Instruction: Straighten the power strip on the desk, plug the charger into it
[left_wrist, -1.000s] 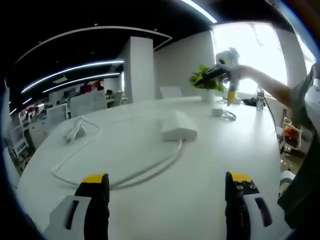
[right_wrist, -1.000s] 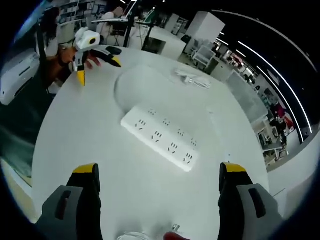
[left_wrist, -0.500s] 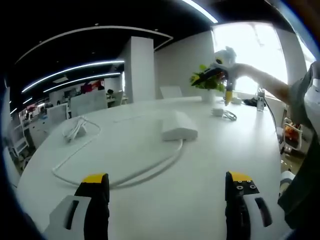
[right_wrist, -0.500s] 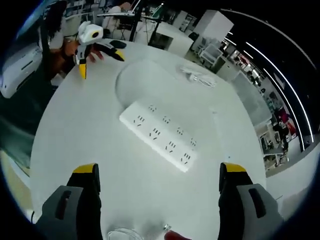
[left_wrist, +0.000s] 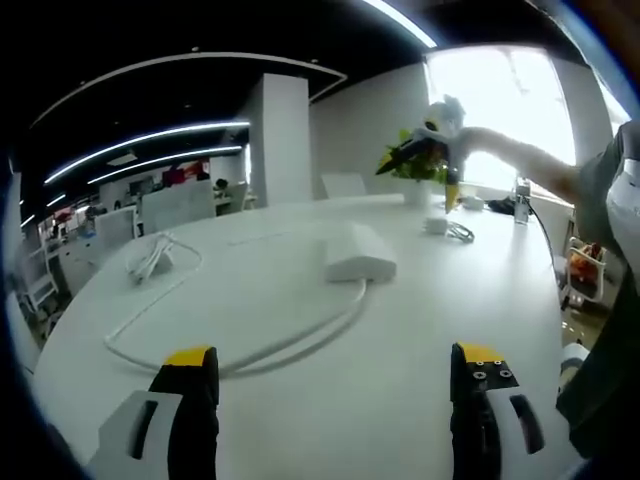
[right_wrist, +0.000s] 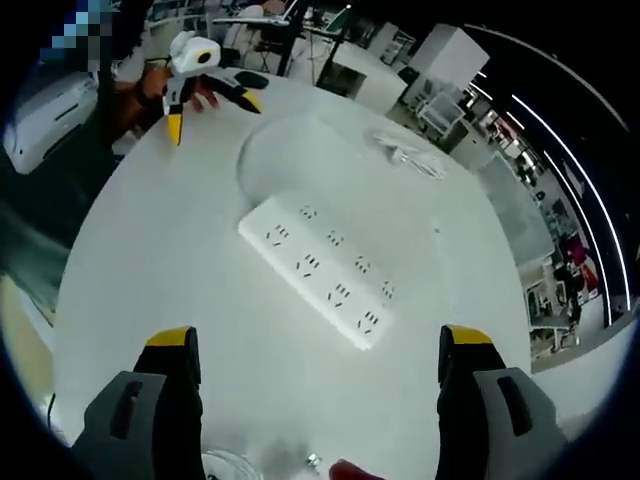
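The left gripper is standing wide open over the white desk, and it is holding nothing. The right gripper is also spreading its jaws wide, with nothing between them. The power strip is lying ahead of the right gripper, diagonally on the desk, sockets facing up. Its white cable is curving from the strip toward the left gripper. Beyond the strip a small charger with coiled cord is lying apart from it. A potted plant is standing far behind the strip.
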